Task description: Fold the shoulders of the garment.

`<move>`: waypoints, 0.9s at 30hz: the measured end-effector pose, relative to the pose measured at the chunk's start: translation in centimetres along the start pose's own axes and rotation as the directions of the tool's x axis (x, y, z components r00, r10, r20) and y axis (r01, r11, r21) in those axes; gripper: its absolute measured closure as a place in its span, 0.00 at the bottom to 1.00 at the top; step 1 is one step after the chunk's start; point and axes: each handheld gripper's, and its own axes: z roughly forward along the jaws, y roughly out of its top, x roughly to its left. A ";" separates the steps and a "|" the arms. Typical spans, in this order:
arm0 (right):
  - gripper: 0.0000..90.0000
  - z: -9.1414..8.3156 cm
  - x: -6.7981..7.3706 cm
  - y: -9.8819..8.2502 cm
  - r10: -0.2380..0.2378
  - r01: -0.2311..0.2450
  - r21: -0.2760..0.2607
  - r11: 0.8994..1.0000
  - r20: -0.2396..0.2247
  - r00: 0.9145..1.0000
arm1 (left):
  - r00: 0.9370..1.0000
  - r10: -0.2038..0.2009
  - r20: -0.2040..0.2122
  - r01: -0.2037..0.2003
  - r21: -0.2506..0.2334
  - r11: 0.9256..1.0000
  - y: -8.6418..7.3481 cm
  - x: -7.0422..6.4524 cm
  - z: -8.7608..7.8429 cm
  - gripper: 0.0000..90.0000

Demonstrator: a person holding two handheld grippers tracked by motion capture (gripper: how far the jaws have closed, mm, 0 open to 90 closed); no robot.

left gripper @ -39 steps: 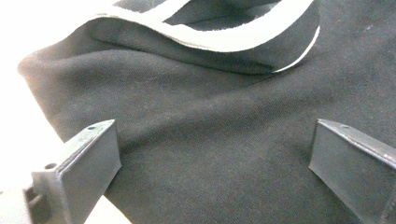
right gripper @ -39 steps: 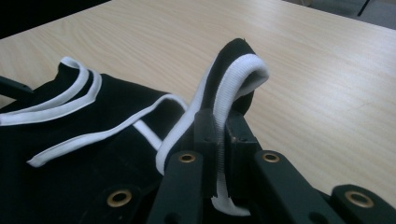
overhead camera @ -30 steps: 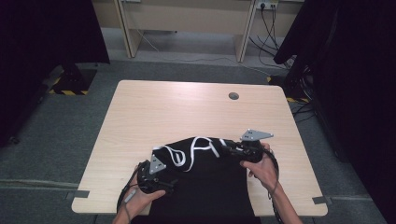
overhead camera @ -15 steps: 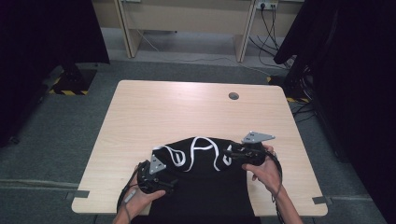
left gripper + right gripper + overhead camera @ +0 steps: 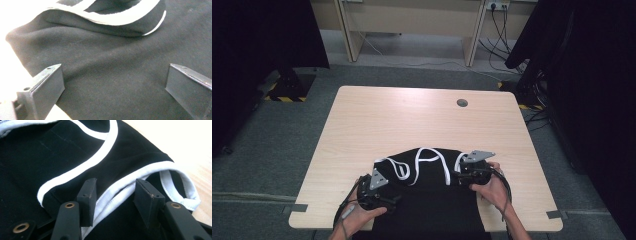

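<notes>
At the table's (image 5: pixel 362 120) near edge, the right gripper (image 5: pixel 113 195), fingers just opening astride the black garment's (image 5: pixel 427 172) white trim, must close next; the left gripper (image 5: pixel 113 82) hovers open.

The high view looks forward and down from above the person's side of the pale wooden table (image 5: pixel 422 120), far enough off to take in all four edges and the grey carpet around it. The left gripper view sits very close over the black garment with white trim (image 5: pixel 120 62), near the table's near-left corner. The right gripper view looks just as closely along its jaws at the garment's white-edged part. All three views share that garment at the near edge.
</notes>
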 end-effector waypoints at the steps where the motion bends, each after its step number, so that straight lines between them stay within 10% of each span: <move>1: 0.59 -0.1 0.0 0.0 0.003 -0.003 0.005 1.000 -0.006 1.000 | 1.000 0.001 0.007 -0.001 0.000 1.000 0.0 0.1 0.0 0.02; 10: 0.53 -1.7 -1.4 0.3 0.072 -0.070 -0.048 0.996 0.025 0.997 | 0.996 -0.089 0.019 0.090 -0.086 0.992 1.4 2.1 -0.4 0.13; 12: 0.52 -0.7 -1.7 -0.6 0.069 -0.071 0.023 0.997 0.058 0.996 | 0.997 -0.080 0.003 0.080 -0.076 0.994 1.4 2.7 0.2 0.21; 27: 0.51 0.2 -3.9 -0.3 0.116 -0.115 -0.024 0.993 0.079 0.990 | 0.999 -0.036 -0.031 0.035 -0.042 0.999 3.2 4.7 3.1 0.22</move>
